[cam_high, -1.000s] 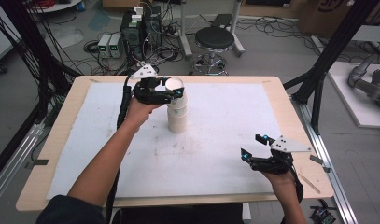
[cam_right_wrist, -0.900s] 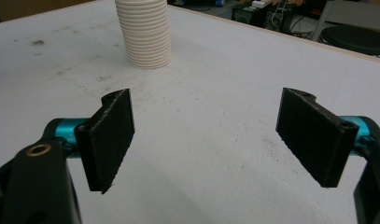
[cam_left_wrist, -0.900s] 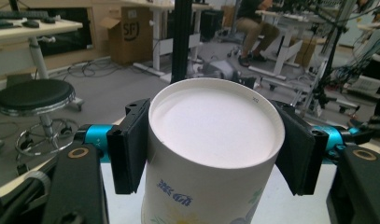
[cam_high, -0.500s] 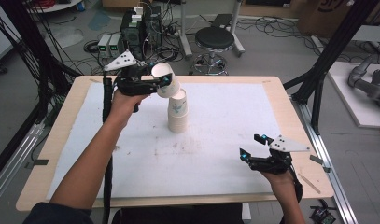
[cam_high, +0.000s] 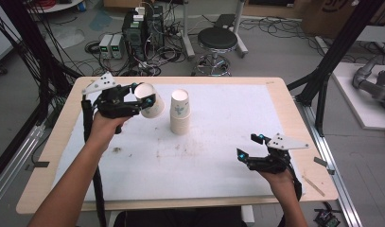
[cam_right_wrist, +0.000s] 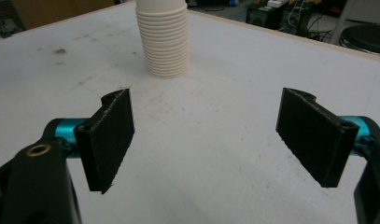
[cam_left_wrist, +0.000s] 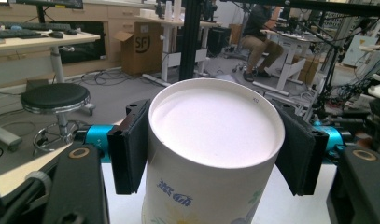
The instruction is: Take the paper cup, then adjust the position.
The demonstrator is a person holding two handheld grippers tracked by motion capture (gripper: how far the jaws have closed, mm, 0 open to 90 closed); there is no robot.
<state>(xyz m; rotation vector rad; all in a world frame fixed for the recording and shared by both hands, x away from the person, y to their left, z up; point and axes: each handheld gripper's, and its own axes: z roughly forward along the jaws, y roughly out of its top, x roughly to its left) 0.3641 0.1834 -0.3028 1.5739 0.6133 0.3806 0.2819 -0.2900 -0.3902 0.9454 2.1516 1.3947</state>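
One paper cup (cam_high: 150, 103) is off the stack (cam_high: 180, 112) – clamped in the left gripper (cam_high: 133, 101) – not yet set down; right gripper (cam_high: 249, 147) jaws gape, idle

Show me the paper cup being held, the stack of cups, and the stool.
paper cup (cam_left_wrist: 211, 154), left gripper view, on its side wall below the rim.
stack of cups (cam_high: 180, 113), high view, on its side.
stool (cam_high: 217, 39), high view, on its seat.

The left gripper (cam_high: 135, 101) now holds one paper cup (cam_high: 150, 100) away from the stack of cups (cam_high: 180, 112). A second ago that cup sat on top of the stack. Now it is lifted off and hangs in the air just to the left of the stack, tipped on its side. The stack looks shorter.
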